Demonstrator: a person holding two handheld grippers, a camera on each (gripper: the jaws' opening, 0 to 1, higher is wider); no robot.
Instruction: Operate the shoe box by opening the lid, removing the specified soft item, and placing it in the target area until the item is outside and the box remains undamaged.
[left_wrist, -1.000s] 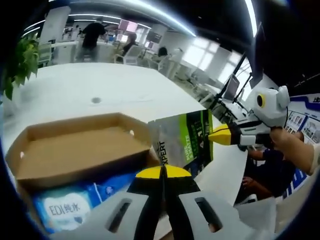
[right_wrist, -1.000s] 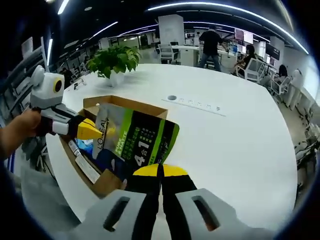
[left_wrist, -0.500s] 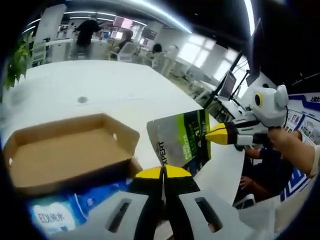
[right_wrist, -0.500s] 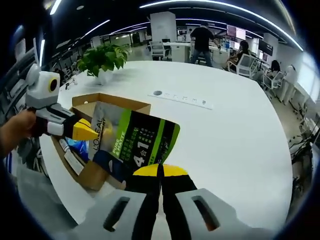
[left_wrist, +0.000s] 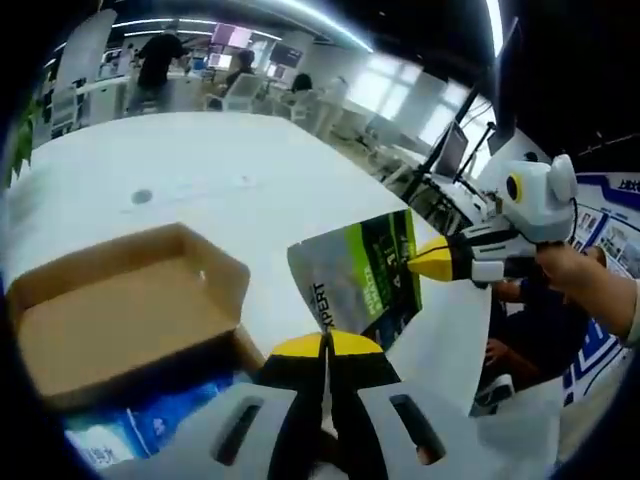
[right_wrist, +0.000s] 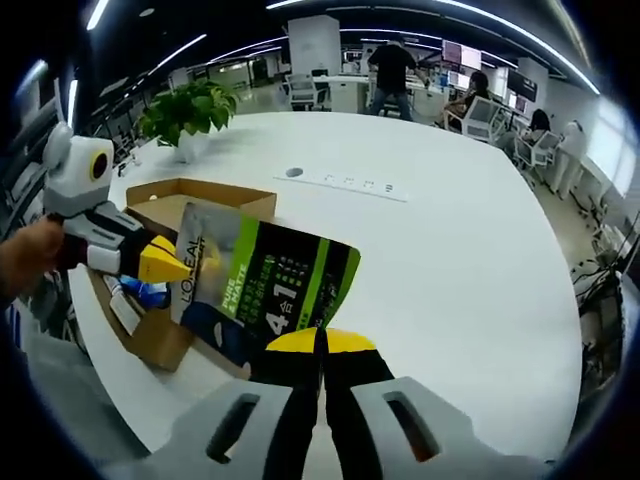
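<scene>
The open brown cardboard shoe box (left_wrist: 120, 310) sat on the large round white table (left_wrist: 200, 170), its lid folded back so that the bare cardboard inside of the lid faced up. Below the lid, in the body of the box, lay a blue-and-white soft plastic pack (left_wrist: 150, 435) with printed lettering; in the right gripper view the same box (right_wrist: 175, 215) showed that blue pack (right_wrist: 150, 293) and a pale strip along its near wall.

The soft item, a glossy green, grey and dark blue pouch (left_wrist: 360, 275) with white lettering, was out of the box and held in the air above the table just beside the box's right-hand end. Both grippers had hold of it. The left gripper (left_wrist: 326, 345) had its yellow-tipped black jaws pressed together on the pouch's lower edge. The right gripper (left_wrist: 425, 262), coming in from the right with a person's hand (left_wrist: 590, 290) behind it, pinched the pouch's far side with its yellow tip.

In the right gripper view the pouch (right_wrist: 265, 290) stood nearly upright, its lower edge clamped in that gripper's (right_wrist: 320, 345) closed jaws, while the left gripper (right_wrist: 160, 265) gripped its upper left edge over the box.

A green potted plant (right_wrist: 190, 110) stood on the table beyond the box, and people (right_wrist: 390, 75) were at desks behind.
</scene>
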